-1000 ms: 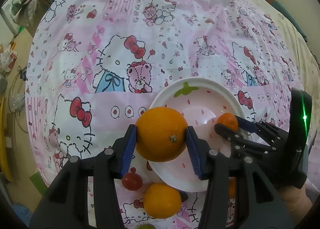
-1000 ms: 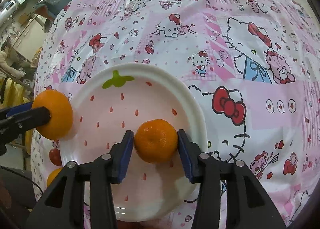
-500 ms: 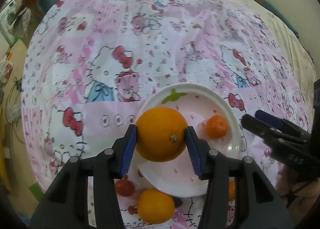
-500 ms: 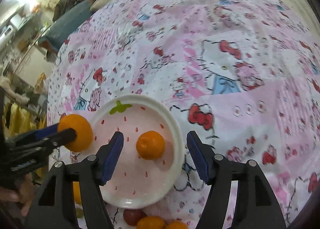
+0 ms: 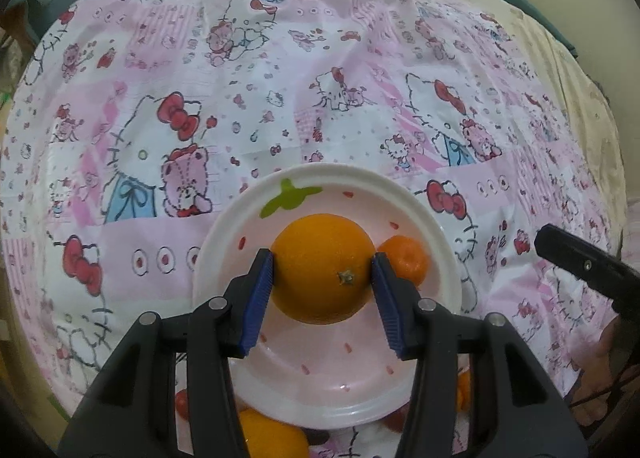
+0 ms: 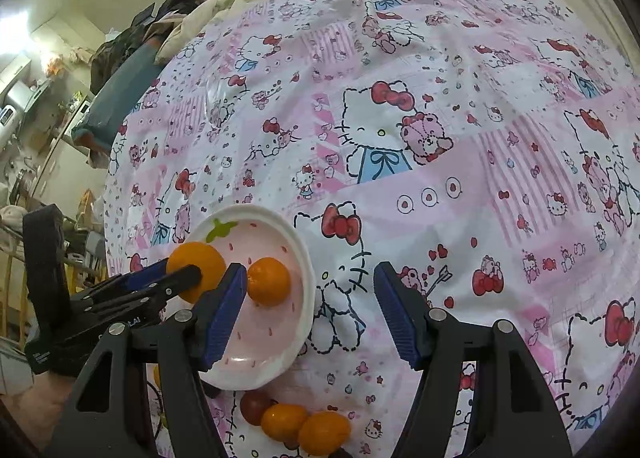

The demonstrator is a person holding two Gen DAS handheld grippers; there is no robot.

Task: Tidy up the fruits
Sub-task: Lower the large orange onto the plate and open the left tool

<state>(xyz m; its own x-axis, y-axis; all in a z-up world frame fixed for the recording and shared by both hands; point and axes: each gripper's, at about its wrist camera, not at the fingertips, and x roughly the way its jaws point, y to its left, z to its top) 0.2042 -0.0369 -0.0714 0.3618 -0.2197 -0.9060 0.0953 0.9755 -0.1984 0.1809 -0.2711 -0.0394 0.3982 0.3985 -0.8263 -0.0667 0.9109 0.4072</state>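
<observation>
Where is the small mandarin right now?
On the strawberry plate, lying free beside the large orange gripped by the left gripper.

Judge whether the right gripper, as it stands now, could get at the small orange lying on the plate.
Probably yes. The right gripper is open and empty, and the small orange lies uncovered on the plate. The left gripper, holding the big orange, crowds one side only.

Both tongs, the left gripper [image 5: 323, 290] and the right gripper [image 6: 307, 310], are matte black plastic with angular, cut-out arms. Ribbed blue pads [image 5: 258, 300] line the fingertips. Behind them, silver screw heads [image 5: 426, 304] dot the joints.
</observation>
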